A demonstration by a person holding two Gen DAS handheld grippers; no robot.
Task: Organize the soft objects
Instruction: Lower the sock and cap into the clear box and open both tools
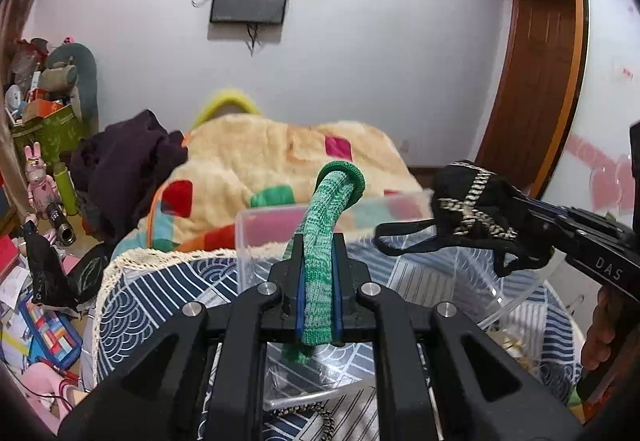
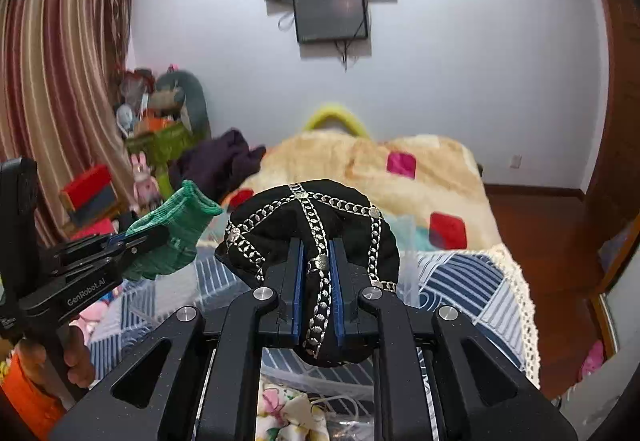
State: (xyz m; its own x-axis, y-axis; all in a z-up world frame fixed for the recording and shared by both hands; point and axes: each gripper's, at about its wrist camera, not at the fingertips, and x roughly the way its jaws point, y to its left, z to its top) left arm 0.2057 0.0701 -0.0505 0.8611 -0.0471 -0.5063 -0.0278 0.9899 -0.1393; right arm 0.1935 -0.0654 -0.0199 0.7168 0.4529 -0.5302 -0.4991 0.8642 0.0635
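Note:
My left gripper (image 1: 317,245) is shut on a green knitted sock (image 1: 320,241), which stands up between the blue pads with its cuff curling over the top. It also shows at the left of the right wrist view (image 2: 172,233). My right gripper (image 2: 317,245) is shut on a black fabric piece with silver chain trim (image 2: 312,229). That piece also shows in the left wrist view (image 1: 472,209), with black straps hanging down. Both are held above a clear plastic box (image 1: 276,225) on a blue-and-white patterned cloth (image 1: 160,289).
A bed with a cream blanket with coloured patches (image 1: 256,161) lies behind, with a dark purple garment (image 1: 128,161) on its left. Cluttered toys and boxes (image 1: 44,113) crowd the left floor. A floral cloth (image 2: 288,413) lies below the right gripper. A wooden door (image 1: 536,81) is at the right.

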